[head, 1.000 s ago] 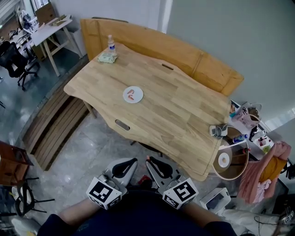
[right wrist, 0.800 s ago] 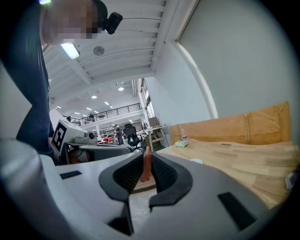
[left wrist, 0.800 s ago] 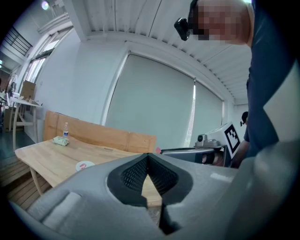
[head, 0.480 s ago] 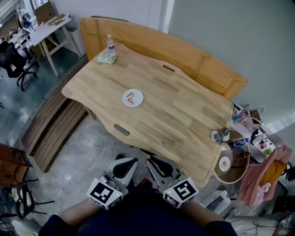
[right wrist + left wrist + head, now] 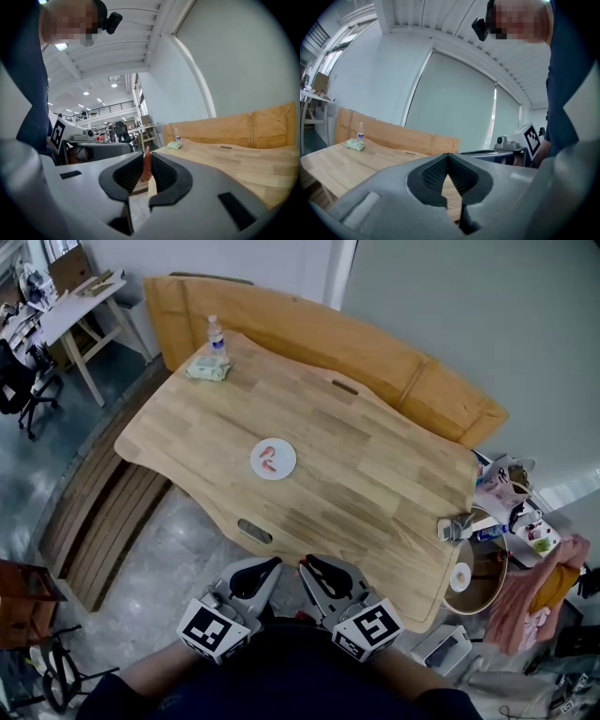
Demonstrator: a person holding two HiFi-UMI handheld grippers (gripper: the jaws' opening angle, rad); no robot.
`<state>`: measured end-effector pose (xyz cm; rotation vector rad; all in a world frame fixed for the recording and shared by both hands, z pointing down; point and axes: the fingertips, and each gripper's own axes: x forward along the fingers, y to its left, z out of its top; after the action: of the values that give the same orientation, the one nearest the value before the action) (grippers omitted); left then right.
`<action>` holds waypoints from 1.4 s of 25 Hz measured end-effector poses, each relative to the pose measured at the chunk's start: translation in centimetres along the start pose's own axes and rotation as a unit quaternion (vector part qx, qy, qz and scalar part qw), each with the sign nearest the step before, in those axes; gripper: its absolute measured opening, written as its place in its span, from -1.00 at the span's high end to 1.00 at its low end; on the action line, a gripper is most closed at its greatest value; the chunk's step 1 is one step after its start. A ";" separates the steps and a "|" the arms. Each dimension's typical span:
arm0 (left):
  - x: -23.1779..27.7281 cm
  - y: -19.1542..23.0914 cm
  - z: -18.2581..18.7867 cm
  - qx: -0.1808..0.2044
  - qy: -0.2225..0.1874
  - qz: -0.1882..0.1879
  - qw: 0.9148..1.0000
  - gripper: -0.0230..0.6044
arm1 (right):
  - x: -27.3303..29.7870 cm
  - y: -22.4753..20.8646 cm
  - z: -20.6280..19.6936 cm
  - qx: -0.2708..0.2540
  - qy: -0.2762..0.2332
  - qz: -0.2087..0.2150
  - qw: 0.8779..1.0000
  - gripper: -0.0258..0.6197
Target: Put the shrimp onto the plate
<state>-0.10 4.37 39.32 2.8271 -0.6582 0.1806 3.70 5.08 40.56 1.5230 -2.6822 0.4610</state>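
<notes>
**A:** claw status?

**B:** My right claw [image 5: 146, 161] is pinching a shrimp [image 5: 146, 168]. It's a thin orange-pink piece, upright between the ribbed pads, with its tip poking above them. My left claw [image 5: 448, 158] is pressed together, the pad tips touch, and there's nothing between them.

**A:** where's that relative to the plate?

**B:** The plate [image 5: 287, 470] sits on the wooden table [image 5: 375, 474], with bare wood all round it. Both claws are well apart from the plate on its near side. They sit side by side at the table's near edge, tucked close to my body. So the held shrimp is well short of the plate and not over it.

**A:** anything on the plate already?

**B:** Pink-red pieces [image 5: 269, 456] lie near its middle and look like shrimp. They're too small in the head view to count for sure.

**A:** what else is around?

**B:** Beyond the plate, at the far left corner, a water bottle [image 5: 216, 332] stands upright. A green pack [image 5: 207, 368] lies just beside the bottle, on its plate side. A wooden bench [image 5: 375, 352] runs along the table's far edge, behind the plate. Right of the plate, past the table's end, there's a small round side table [image 5: 489, 570] with clutter on and around it.
</notes>
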 end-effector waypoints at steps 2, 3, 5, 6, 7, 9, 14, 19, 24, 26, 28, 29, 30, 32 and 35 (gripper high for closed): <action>0.3 2.0 0.6 0.001 0.000 -0.007 1.000 0.91 | 1.8 -0.5 0.4 0.002 0.003 -0.010 1.000 0.73; 0.4 3.0 0.9 0.001 -0.001 -0.010 1.000 0.91 | 2.7 -0.8 0.5 0.004 0.005 -0.015 1.000 0.73; 0.7 4.9 1.6 0.001 -0.004 -0.016 1.000 0.91 | 4.5 -1.4 0.9 0.007 0.007 -0.024 1.000 0.73; 0.9 5.8 1.9 -0.001 -0.004 -0.020 1.000 0.91 | 5.4 -1.6 1.1 0.006 0.008 -0.028 1.000 0.73; 1.0 6.7 2.1 -0.004 -0.004 -0.024 1.000 0.91 | 6.3 -1.8 1.4 0.004 0.009 -0.031 0.999 0.73; 1.2 8.4 2.5 -0.013 -0.003 -0.031 0.999 0.91 | 8.2 -2.3 1.7 0.003 0.013 -0.040 0.999 0.73; 1.5 12.5 3.1 -0.025 -0.004 -0.043 0.999 0.91 | 12.2 -4.2 1.8 0.012 0.019 -0.071 0.997 0.73; 2.0 14.3 3.1 -0.029 -0.002 -0.045 0.999 0.91 | 14.6 -6.2 2.3 0.017 0.022 -0.088 0.996 0.73; 2.8 14.9 3.7 -0.028 -0.004 -0.036 0.999 0.91 | 16.2 -8.2 2.1 0.012 0.029 -0.080 0.996 0.73; 2.9 15.1 3.5 -0.031 -0.001 -0.027 0.999 0.91 | 16.9 -8.8 1.9 0.005 0.034 -0.075 0.997 0.73; 3.1 15.2 3.7 -0.030 0.000 -0.020 0.999 0.91 | 17.5 -9.4 1.8 -0.002 0.039 -0.071 0.997 0.73; 3.3 15.3 3.8 -0.030 0.000 -0.017 0.999 0.91 | 17.8 -9.8 1.7 -0.005 0.041 -0.070 0.997 0.73; 3.4 15.4 3.9 -0.030 0.000 -0.014 0.999 0.91 | 18.1 -10.3 1.6 -0.007 0.044 -0.069 0.997 0.73; 3.8 15.4 4.0 -0.030 0.000 -0.009 1.000 0.91 | 18.8 -11.4 1.2 -0.008 0.052 -0.070 0.996 0.73; 4.2 15.5 3.8 -0.033 0.003 -0.002 0.999 0.91 | 20.1 -13.6 -0.3 -0.003 0.071 -0.076 0.995 0.73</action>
<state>-3.11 -11.89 39.40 2.7634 -0.6446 0.1626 4.58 -18.14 47.44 1.6106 -2.4393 0.5305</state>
